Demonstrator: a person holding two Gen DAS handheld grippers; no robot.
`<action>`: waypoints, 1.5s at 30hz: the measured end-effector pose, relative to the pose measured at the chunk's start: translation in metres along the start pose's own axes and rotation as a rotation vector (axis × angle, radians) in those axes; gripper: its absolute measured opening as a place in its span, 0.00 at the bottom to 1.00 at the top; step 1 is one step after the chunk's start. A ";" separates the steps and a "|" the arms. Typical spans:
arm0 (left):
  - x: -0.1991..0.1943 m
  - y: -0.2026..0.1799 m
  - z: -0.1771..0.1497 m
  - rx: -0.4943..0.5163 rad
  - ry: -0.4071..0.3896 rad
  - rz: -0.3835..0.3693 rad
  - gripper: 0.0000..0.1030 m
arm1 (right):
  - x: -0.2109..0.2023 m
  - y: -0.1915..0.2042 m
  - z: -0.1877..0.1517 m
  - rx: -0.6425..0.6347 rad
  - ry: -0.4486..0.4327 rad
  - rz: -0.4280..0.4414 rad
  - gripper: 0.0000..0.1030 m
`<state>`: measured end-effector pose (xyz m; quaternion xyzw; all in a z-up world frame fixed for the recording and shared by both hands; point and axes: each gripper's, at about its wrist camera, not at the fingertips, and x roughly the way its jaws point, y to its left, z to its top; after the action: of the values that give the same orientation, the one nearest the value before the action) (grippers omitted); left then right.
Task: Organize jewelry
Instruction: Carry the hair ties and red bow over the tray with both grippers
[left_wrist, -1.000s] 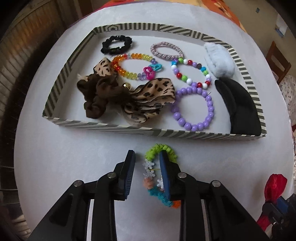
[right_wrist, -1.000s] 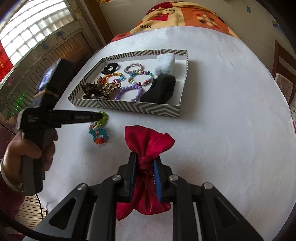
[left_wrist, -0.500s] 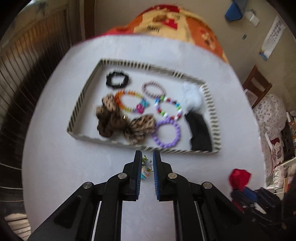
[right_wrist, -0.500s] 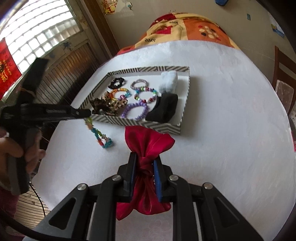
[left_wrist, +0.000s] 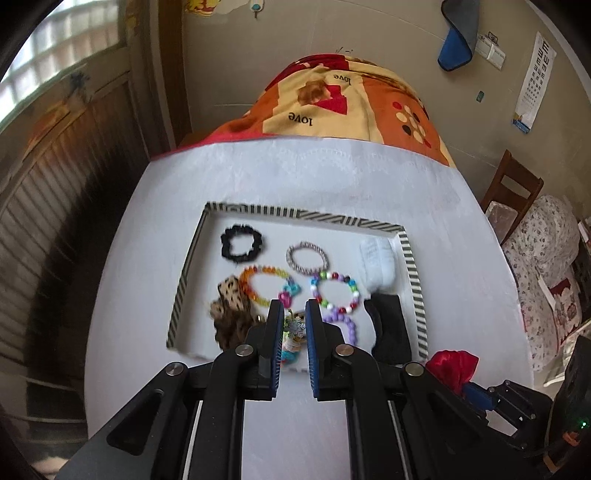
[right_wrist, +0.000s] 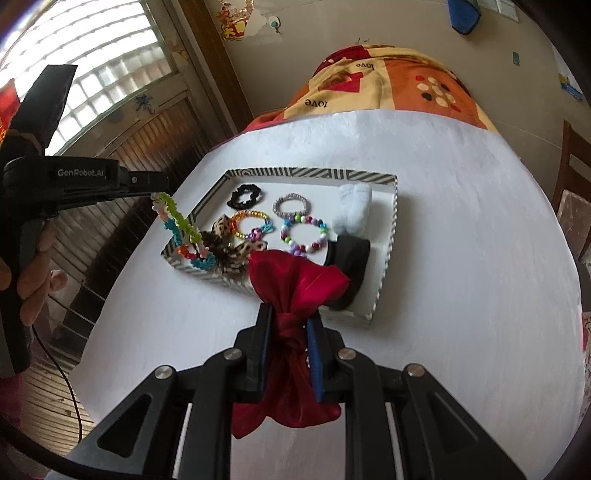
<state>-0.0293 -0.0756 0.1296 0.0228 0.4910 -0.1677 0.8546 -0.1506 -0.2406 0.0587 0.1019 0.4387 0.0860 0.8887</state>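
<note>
Most of the sorting looks done: the striped tray (left_wrist: 413, 280) on the white tabletop (right_wrist: 461, 229) already holds a black scrunchie (left_wrist: 242, 244), a silver bracelet (left_wrist: 307, 257), an orange bead bracelet (left_wrist: 264, 284), a multicolour bead bracelet (left_wrist: 335, 292), a purple bead bracelet (left_wrist: 341, 321), a leopard bow (left_wrist: 229, 308), a white roll (left_wrist: 377, 264) and a black pouch (left_wrist: 389, 328). Two items remain. The left gripper (left_wrist: 294, 334), nearly closed, pinches the colourful elastic bracelet (right_wrist: 184, 230) aloft above the tray's near-left corner (it dangles freely). The right gripper (right_wrist: 290, 349) is clamped on a red satin bow (right_wrist: 295, 280), low before the tray's front edge.
</note>
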 end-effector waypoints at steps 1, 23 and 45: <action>0.004 -0.001 0.003 0.007 0.001 0.003 0.02 | 0.005 0.000 0.006 0.003 0.003 0.003 0.17; 0.116 0.006 0.076 0.077 0.084 0.014 0.02 | 0.127 -0.007 0.104 0.046 0.093 0.015 0.17; 0.145 0.018 0.090 0.038 0.113 0.002 0.02 | 0.175 -0.025 0.127 0.067 0.142 -0.012 0.17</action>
<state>0.1176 -0.1150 0.0512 0.0488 0.5351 -0.1746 0.8251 0.0577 -0.2359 -0.0058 0.1229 0.5038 0.0730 0.8519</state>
